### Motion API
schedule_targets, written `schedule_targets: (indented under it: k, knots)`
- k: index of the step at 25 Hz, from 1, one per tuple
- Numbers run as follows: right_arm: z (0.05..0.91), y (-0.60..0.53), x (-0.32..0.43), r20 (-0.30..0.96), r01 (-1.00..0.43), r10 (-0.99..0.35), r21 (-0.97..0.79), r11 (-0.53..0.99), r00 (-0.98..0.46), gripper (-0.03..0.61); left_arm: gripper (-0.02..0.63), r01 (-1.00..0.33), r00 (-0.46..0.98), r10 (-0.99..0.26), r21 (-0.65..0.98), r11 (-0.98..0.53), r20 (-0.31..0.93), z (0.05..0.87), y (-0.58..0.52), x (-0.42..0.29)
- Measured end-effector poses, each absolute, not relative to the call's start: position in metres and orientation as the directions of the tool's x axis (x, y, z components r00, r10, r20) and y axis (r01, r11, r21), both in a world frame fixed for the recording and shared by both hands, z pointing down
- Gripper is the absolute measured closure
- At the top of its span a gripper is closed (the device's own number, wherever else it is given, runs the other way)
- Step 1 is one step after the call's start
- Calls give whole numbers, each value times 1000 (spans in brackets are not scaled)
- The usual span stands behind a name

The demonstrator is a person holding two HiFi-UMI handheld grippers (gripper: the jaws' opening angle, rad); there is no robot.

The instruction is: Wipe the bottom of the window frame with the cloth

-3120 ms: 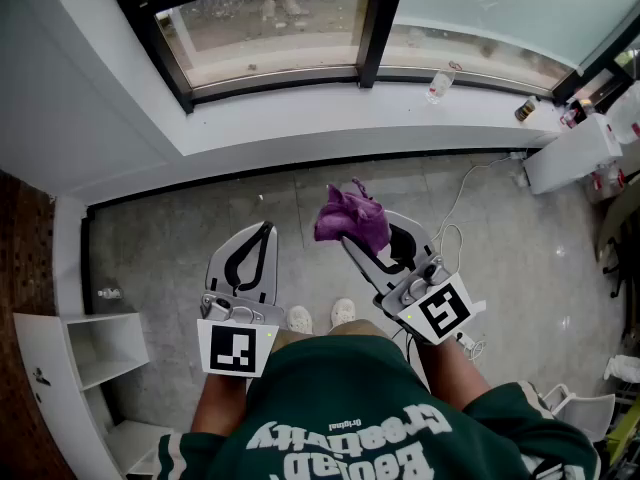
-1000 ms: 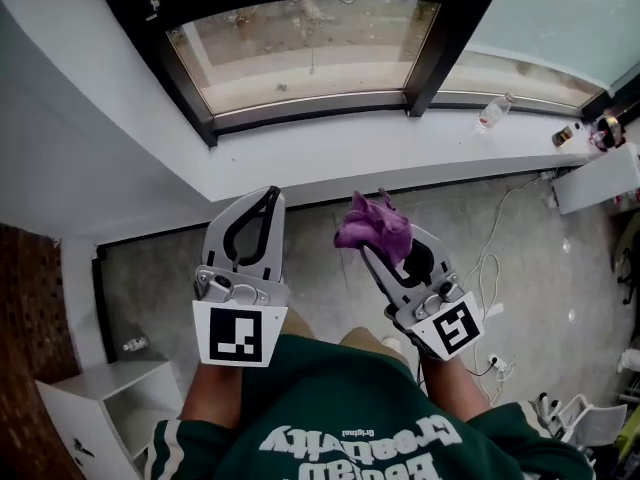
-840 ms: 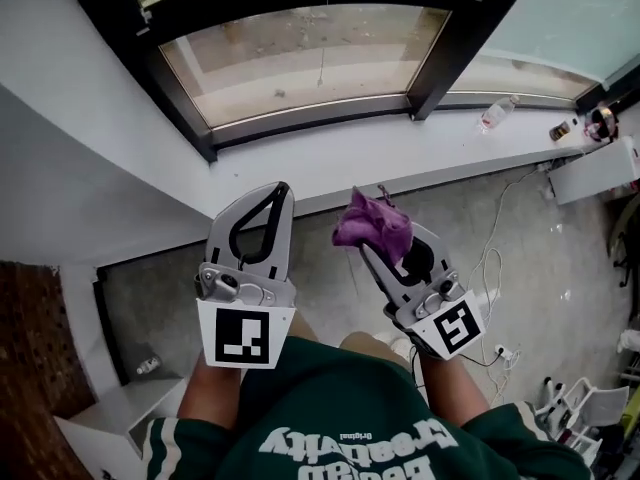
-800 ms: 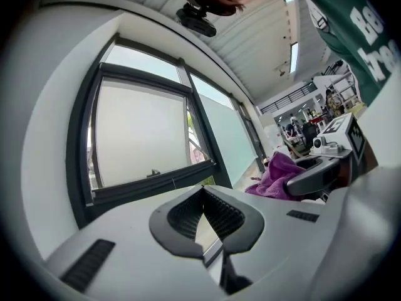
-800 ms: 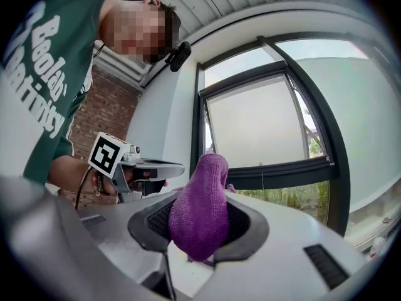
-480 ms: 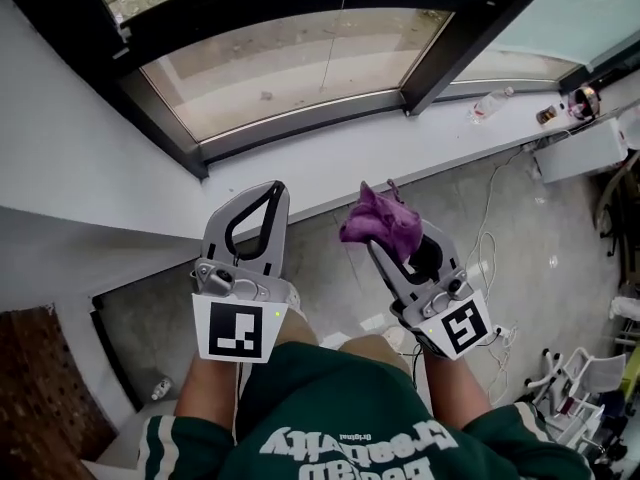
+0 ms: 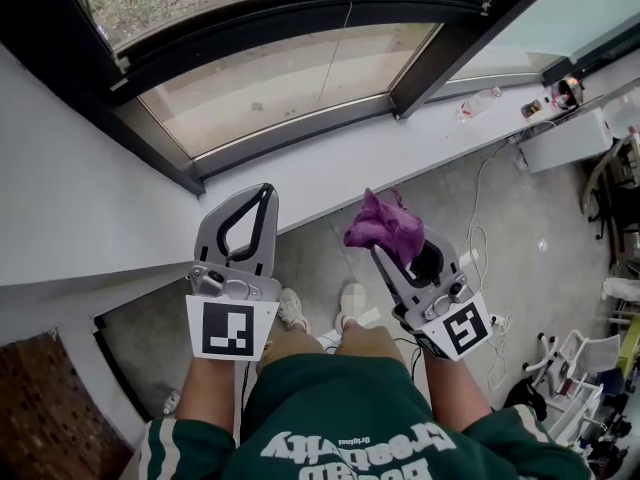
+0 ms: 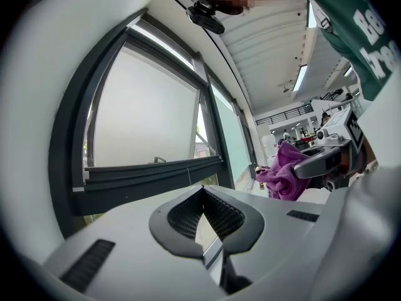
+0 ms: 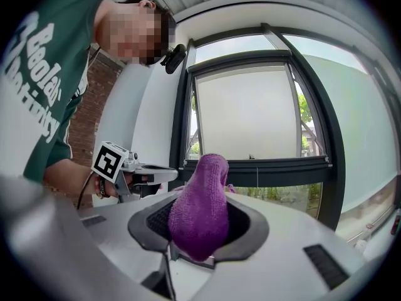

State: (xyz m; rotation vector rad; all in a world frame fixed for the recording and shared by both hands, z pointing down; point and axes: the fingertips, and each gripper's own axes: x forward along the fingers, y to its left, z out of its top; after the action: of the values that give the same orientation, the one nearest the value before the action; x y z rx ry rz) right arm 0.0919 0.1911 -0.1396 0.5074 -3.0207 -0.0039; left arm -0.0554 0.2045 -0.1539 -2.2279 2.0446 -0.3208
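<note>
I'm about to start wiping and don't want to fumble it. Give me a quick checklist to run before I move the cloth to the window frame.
1. Cloth held in the right gripper: ok, jaws shut on it.
2. Left gripper free: ok, jaws together, nothing between them.
3. Cloth on the frame bottom: not ok, it is apart from it, on the near side of the sill.
4. Way to the frame open: ok, the only thing near is a bottle, far right on the sill.
5. Where the frame is dirty: cannot tell.
</note>
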Motion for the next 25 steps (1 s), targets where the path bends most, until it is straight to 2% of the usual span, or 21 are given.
schedule_targets:
  k: [6,16,25]
  knots:
    - [-142,183,62,59,-270,-270,13,963,-961,430,606,-975,56,-993,-209,-77,103,-149,198,-62]
    - [-151,136,12,-1,-75,-75,-4,997,-997,430,606,-974,-111,-987,-210,85,116,-158,162,-95]
    - [-87,91,-36,-13,158,159,-232,960,-987,434,606,-956,-247,-946,-212,202,208,-103,119,-133]
